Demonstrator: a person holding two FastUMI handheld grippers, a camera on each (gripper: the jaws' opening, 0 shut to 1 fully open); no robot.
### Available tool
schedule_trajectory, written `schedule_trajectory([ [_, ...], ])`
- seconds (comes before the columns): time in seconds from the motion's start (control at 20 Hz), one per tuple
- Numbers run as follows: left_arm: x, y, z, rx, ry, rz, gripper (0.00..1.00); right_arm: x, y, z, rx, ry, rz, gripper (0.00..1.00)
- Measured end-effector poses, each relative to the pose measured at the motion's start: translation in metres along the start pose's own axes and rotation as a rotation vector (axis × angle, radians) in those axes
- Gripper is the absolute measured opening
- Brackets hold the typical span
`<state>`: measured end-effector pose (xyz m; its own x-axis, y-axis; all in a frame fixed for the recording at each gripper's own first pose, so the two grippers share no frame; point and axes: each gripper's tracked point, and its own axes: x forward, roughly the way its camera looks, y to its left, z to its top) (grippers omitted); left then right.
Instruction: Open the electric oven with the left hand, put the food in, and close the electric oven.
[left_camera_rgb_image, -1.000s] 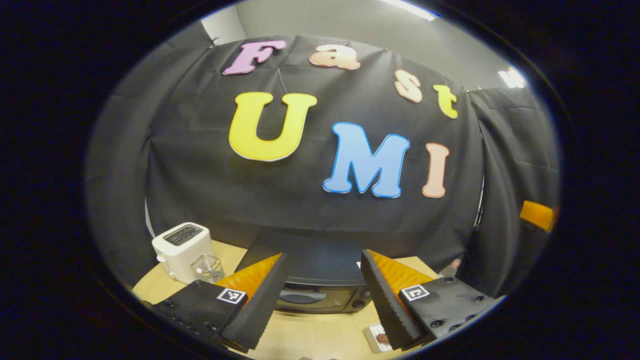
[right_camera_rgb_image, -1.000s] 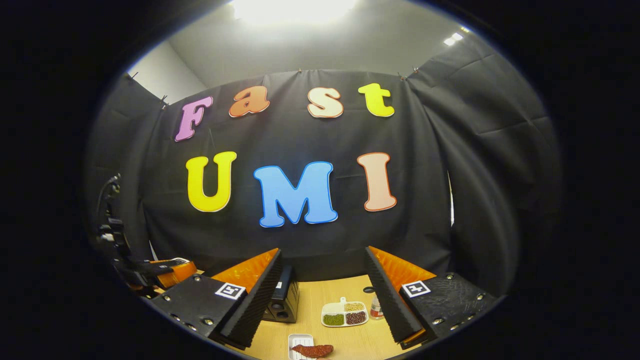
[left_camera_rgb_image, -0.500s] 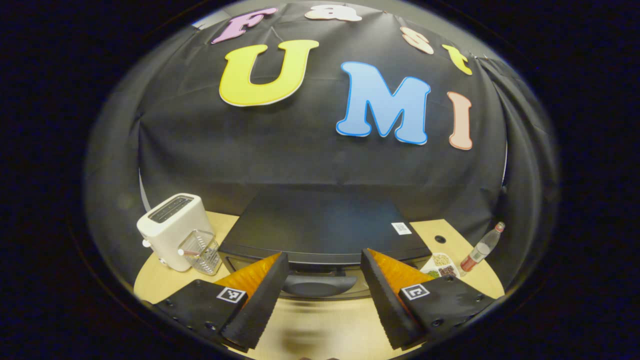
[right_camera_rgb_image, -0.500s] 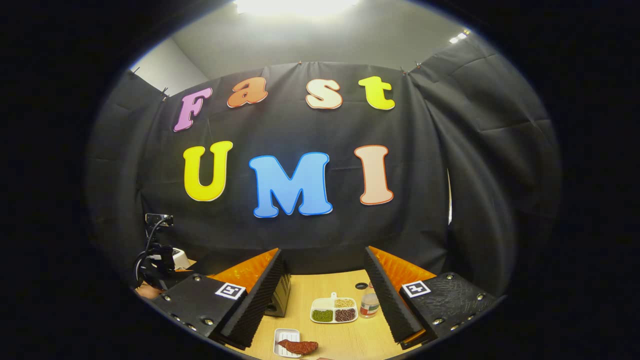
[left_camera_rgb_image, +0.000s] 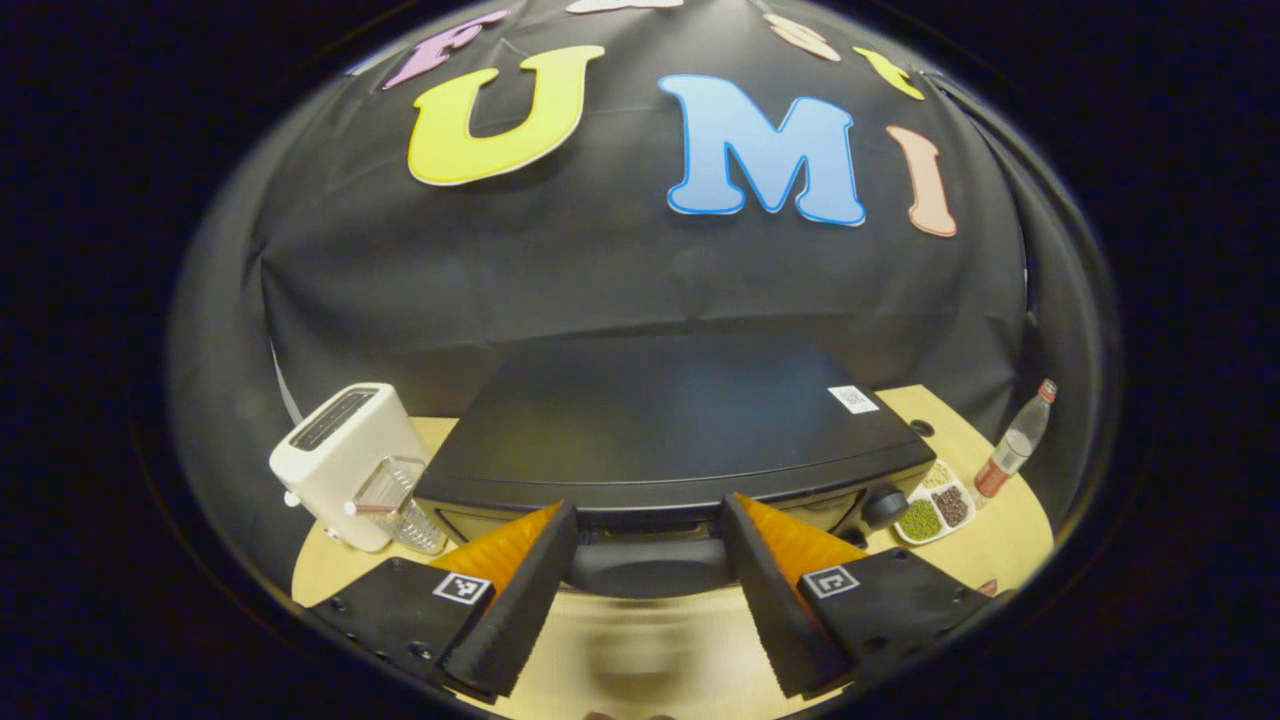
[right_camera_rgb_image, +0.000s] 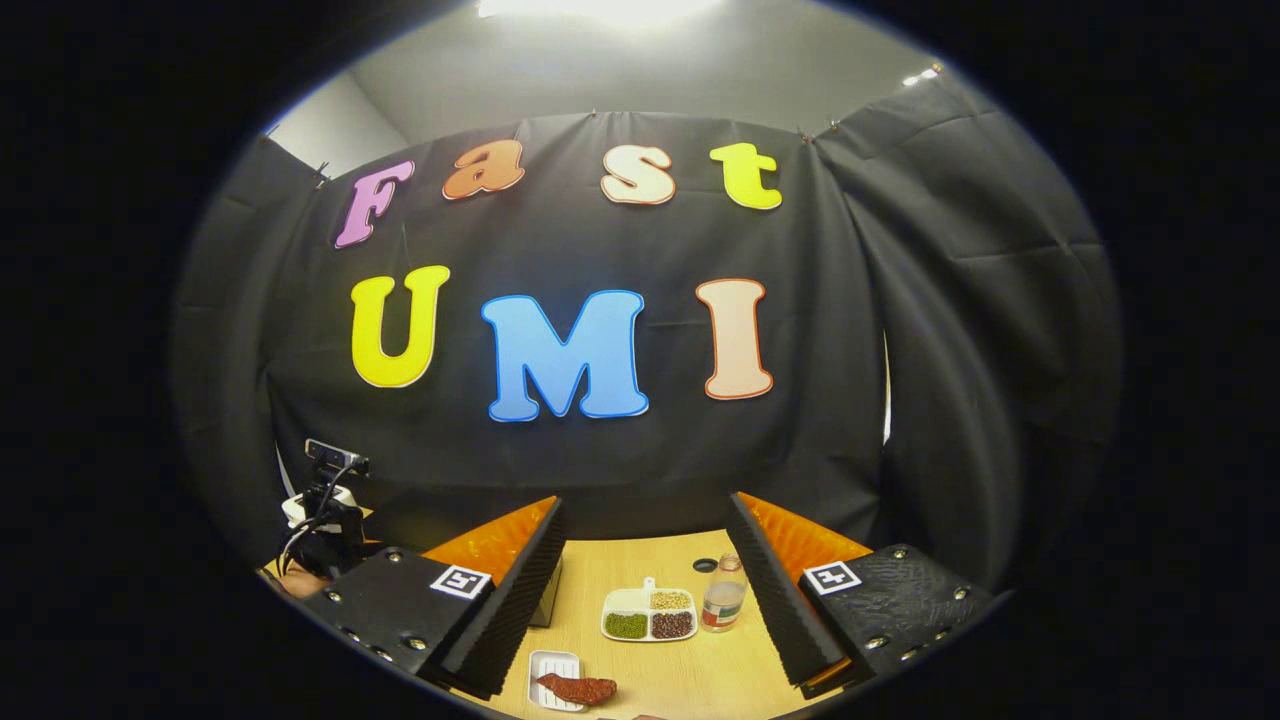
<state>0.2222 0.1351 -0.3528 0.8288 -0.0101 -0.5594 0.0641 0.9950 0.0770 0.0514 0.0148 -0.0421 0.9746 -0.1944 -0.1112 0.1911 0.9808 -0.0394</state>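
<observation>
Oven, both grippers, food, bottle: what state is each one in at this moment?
Oven: door closed, handle between the left gripper's open fingers, not gripped.
Left gripper: open.
Right gripper: open, holding nothing.
Food: lying on its small white tray, not yet picked up.
Bottle: upright, beside the divided dish.

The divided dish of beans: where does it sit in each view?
Left gripper view: divided dish at lower right, by the oven's right front corner.
Right gripper view: it lies low at centre, between the hand-held gripper's fingers.
Shared landmark: the bottle just right of it.
</observation>
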Motion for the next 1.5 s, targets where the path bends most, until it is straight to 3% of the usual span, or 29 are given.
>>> schedule_trajectory([
  [0.45,-0.035,-0.003,-0.034,0.001,0.007,-0.008,1.00,-0.006,0.021,0.000,0.019,0.004,0.048,0.98],
  [0.7,-0.055,-0.005,-0.066,-0.030,0.037,-0.024,0.95,-0.005,0.032,-0.004,0.025,0.017,0.080,0.98],
  [0.85,-0.065,-0.006,-0.085,-0.004,0.073,-0.025,0.93,-0.007,0.038,-0.007,0.031,0.028,0.092,0.98],
  [0.9,-0.066,-0.008,-0.091,-0.006,0.081,-0.027,0.98,-0.007,0.040,-0.010,0.033,0.035,0.097,0.98],
  [1.0,-0.069,-0.008,-0.102,-0.005,0.095,-0.027,0.93,-0.009,0.045,-0.015,0.038,0.051,0.110,0.98],
  [1.05,-0.071,-0.009,-0.108,-0.003,0.104,-0.027,1.00,-0.010,0.046,-0.016,0.039,0.056,0.112,0.98],
  [1.2,-0.074,-0.011,-0.138,0.011,0.160,-0.033,0.93,-0.013,0.046,-0.019,0.031,0.060,0.110,0.98],
  [1.3,-0.076,-0.012,-0.168,0.020,0.231,-0.036,1.00,-0.014,0.046,-0.022,0.024,0.070,0.118,0.98],
  [1.35,-0.077,-0.011,-0.173,0.014,0.249,-0.027,0.93,-0.013,0.046,-0.024,0.019,0.076,0.118,0.98],
  [1.45,-0.078,-0.016,-0.158,-0.006,0.200,-0.036,1.00,-0.012,0.043,-0.027,0.010,0.084,0.111,0.98],
  [1.5,-0.081,-0.023,-0.149,-0.007,0.181,-0.048,0.97,-0.011,0.042,-0.030,0.009,0.089,0.111,0.98],
])
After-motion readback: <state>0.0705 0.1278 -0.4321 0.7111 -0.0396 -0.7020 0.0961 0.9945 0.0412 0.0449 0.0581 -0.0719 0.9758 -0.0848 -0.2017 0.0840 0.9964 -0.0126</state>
